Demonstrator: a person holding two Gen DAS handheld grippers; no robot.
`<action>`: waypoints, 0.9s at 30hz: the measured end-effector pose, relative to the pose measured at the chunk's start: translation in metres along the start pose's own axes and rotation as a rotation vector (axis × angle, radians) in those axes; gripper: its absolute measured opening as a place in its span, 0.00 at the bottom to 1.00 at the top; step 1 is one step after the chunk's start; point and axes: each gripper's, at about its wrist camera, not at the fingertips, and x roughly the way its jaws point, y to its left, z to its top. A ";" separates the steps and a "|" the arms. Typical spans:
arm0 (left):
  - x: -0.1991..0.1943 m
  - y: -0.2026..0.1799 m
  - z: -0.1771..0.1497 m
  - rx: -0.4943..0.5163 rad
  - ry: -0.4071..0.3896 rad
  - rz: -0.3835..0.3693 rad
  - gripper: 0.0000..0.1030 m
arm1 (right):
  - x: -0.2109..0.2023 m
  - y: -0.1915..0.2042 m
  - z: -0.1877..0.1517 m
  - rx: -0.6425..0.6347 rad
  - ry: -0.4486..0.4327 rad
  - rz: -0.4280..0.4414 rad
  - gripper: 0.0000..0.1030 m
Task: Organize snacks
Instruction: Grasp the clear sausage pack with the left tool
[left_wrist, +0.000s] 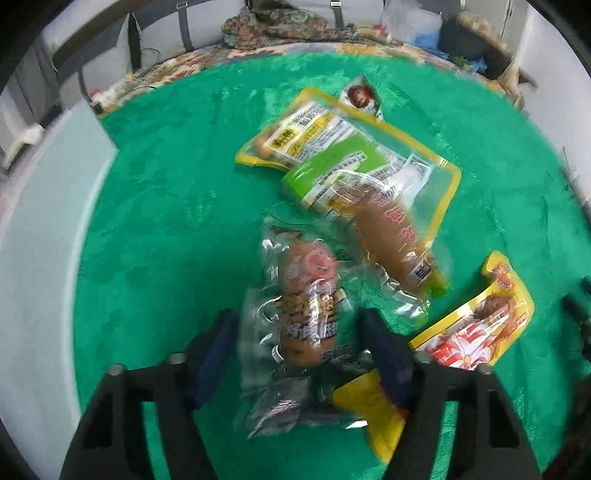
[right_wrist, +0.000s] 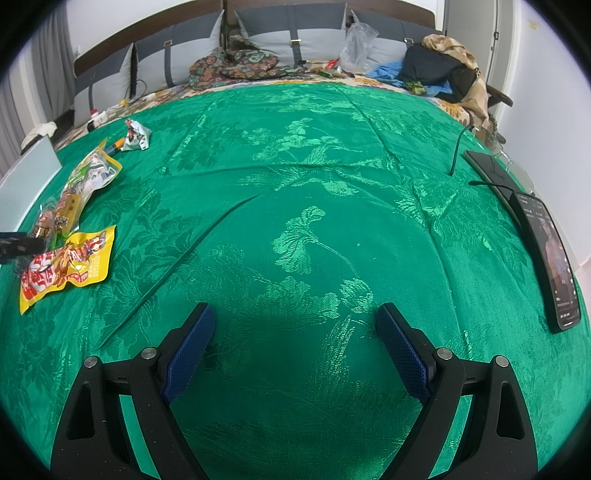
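Left fingers (left_wrist: 299, 332) pinching clear sausage packet (left_wrist: 306, 310); right fingers (right_wrist: 295, 328) spread, empty.

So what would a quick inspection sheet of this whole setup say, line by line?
Surface: green patterned cloth, creased.
Job's things: snack packets clustered together: clear sausage packet, yellow-red packet, overlapping yellow-green packets.
Clutter: two phones at the cloth's edge.
Grippers: left gripper straddles the clear sausage packet, contact unclear; right gripper open, empty.
Cables: black cable by the far phone.
Surroundings: grey cushions, heaped clothes.
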 end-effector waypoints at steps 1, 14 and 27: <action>-0.005 0.005 0.000 -0.020 -0.018 -0.001 0.39 | 0.000 0.000 0.000 0.000 0.000 0.000 0.89; -0.049 0.066 -0.086 -0.084 0.016 -0.049 0.49 | 0.000 0.000 0.000 0.000 0.000 0.000 0.89; -0.044 0.051 -0.100 -0.094 -0.113 0.045 0.51 | 0.000 0.001 0.001 -0.004 0.003 -0.001 0.90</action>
